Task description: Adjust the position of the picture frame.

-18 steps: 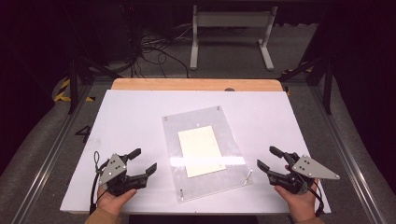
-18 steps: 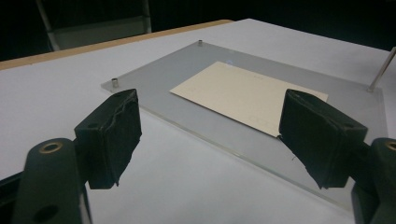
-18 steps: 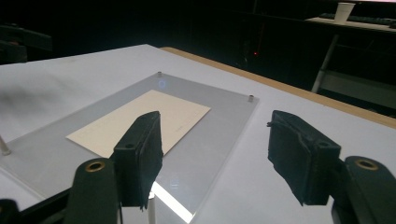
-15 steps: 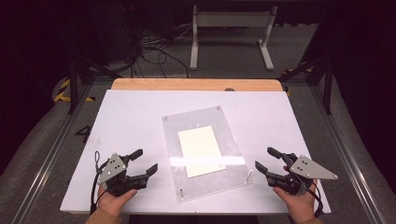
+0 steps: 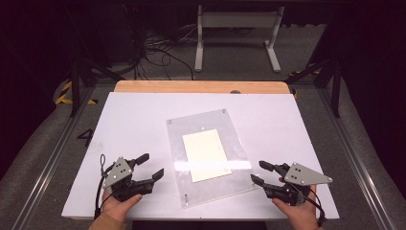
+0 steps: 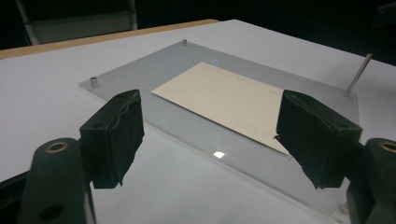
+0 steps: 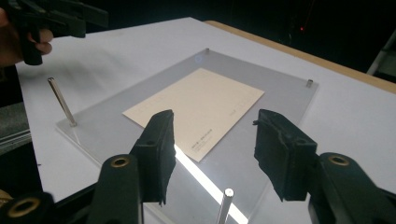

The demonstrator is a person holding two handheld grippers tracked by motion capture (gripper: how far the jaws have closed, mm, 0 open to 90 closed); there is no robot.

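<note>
A clear acrylic plate (image 5: 234,139) lies slanted in the middle of the white table, with a cream card (image 5: 206,154) under or in it. Thin metal pins stand at its corners; one is tall (image 7: 60,100). My left gripper (image 5: 152,165) stands open left of the plate, near the front edge. Its jaws frame the plate (image 6: 140,74) and card (image 6: 224,98) with nothing between them. My right gripper (image 5: 258,171) is open at the plate's near right corner. In the right gripper view a corner pin (image 7: 225,205) stands just below the gap of this gripper (image 7: 217,149), ahead of the card (image 7: 196,105).
The white table top (image 5: 143,120) ends in a wooden strip (image 5: 201,86) at the back. Behind it are cables and a white stand (image 5: 237,33) on the floor. Metal rails (image 5: 52,158) run along both sides. The other hand's gripper (image 7: 51,18) shows far off in the right gripper view.
My right gripper has slid left and a little nearer, up to the plate's near right corner. The left gripper has hardly moved.
</note>
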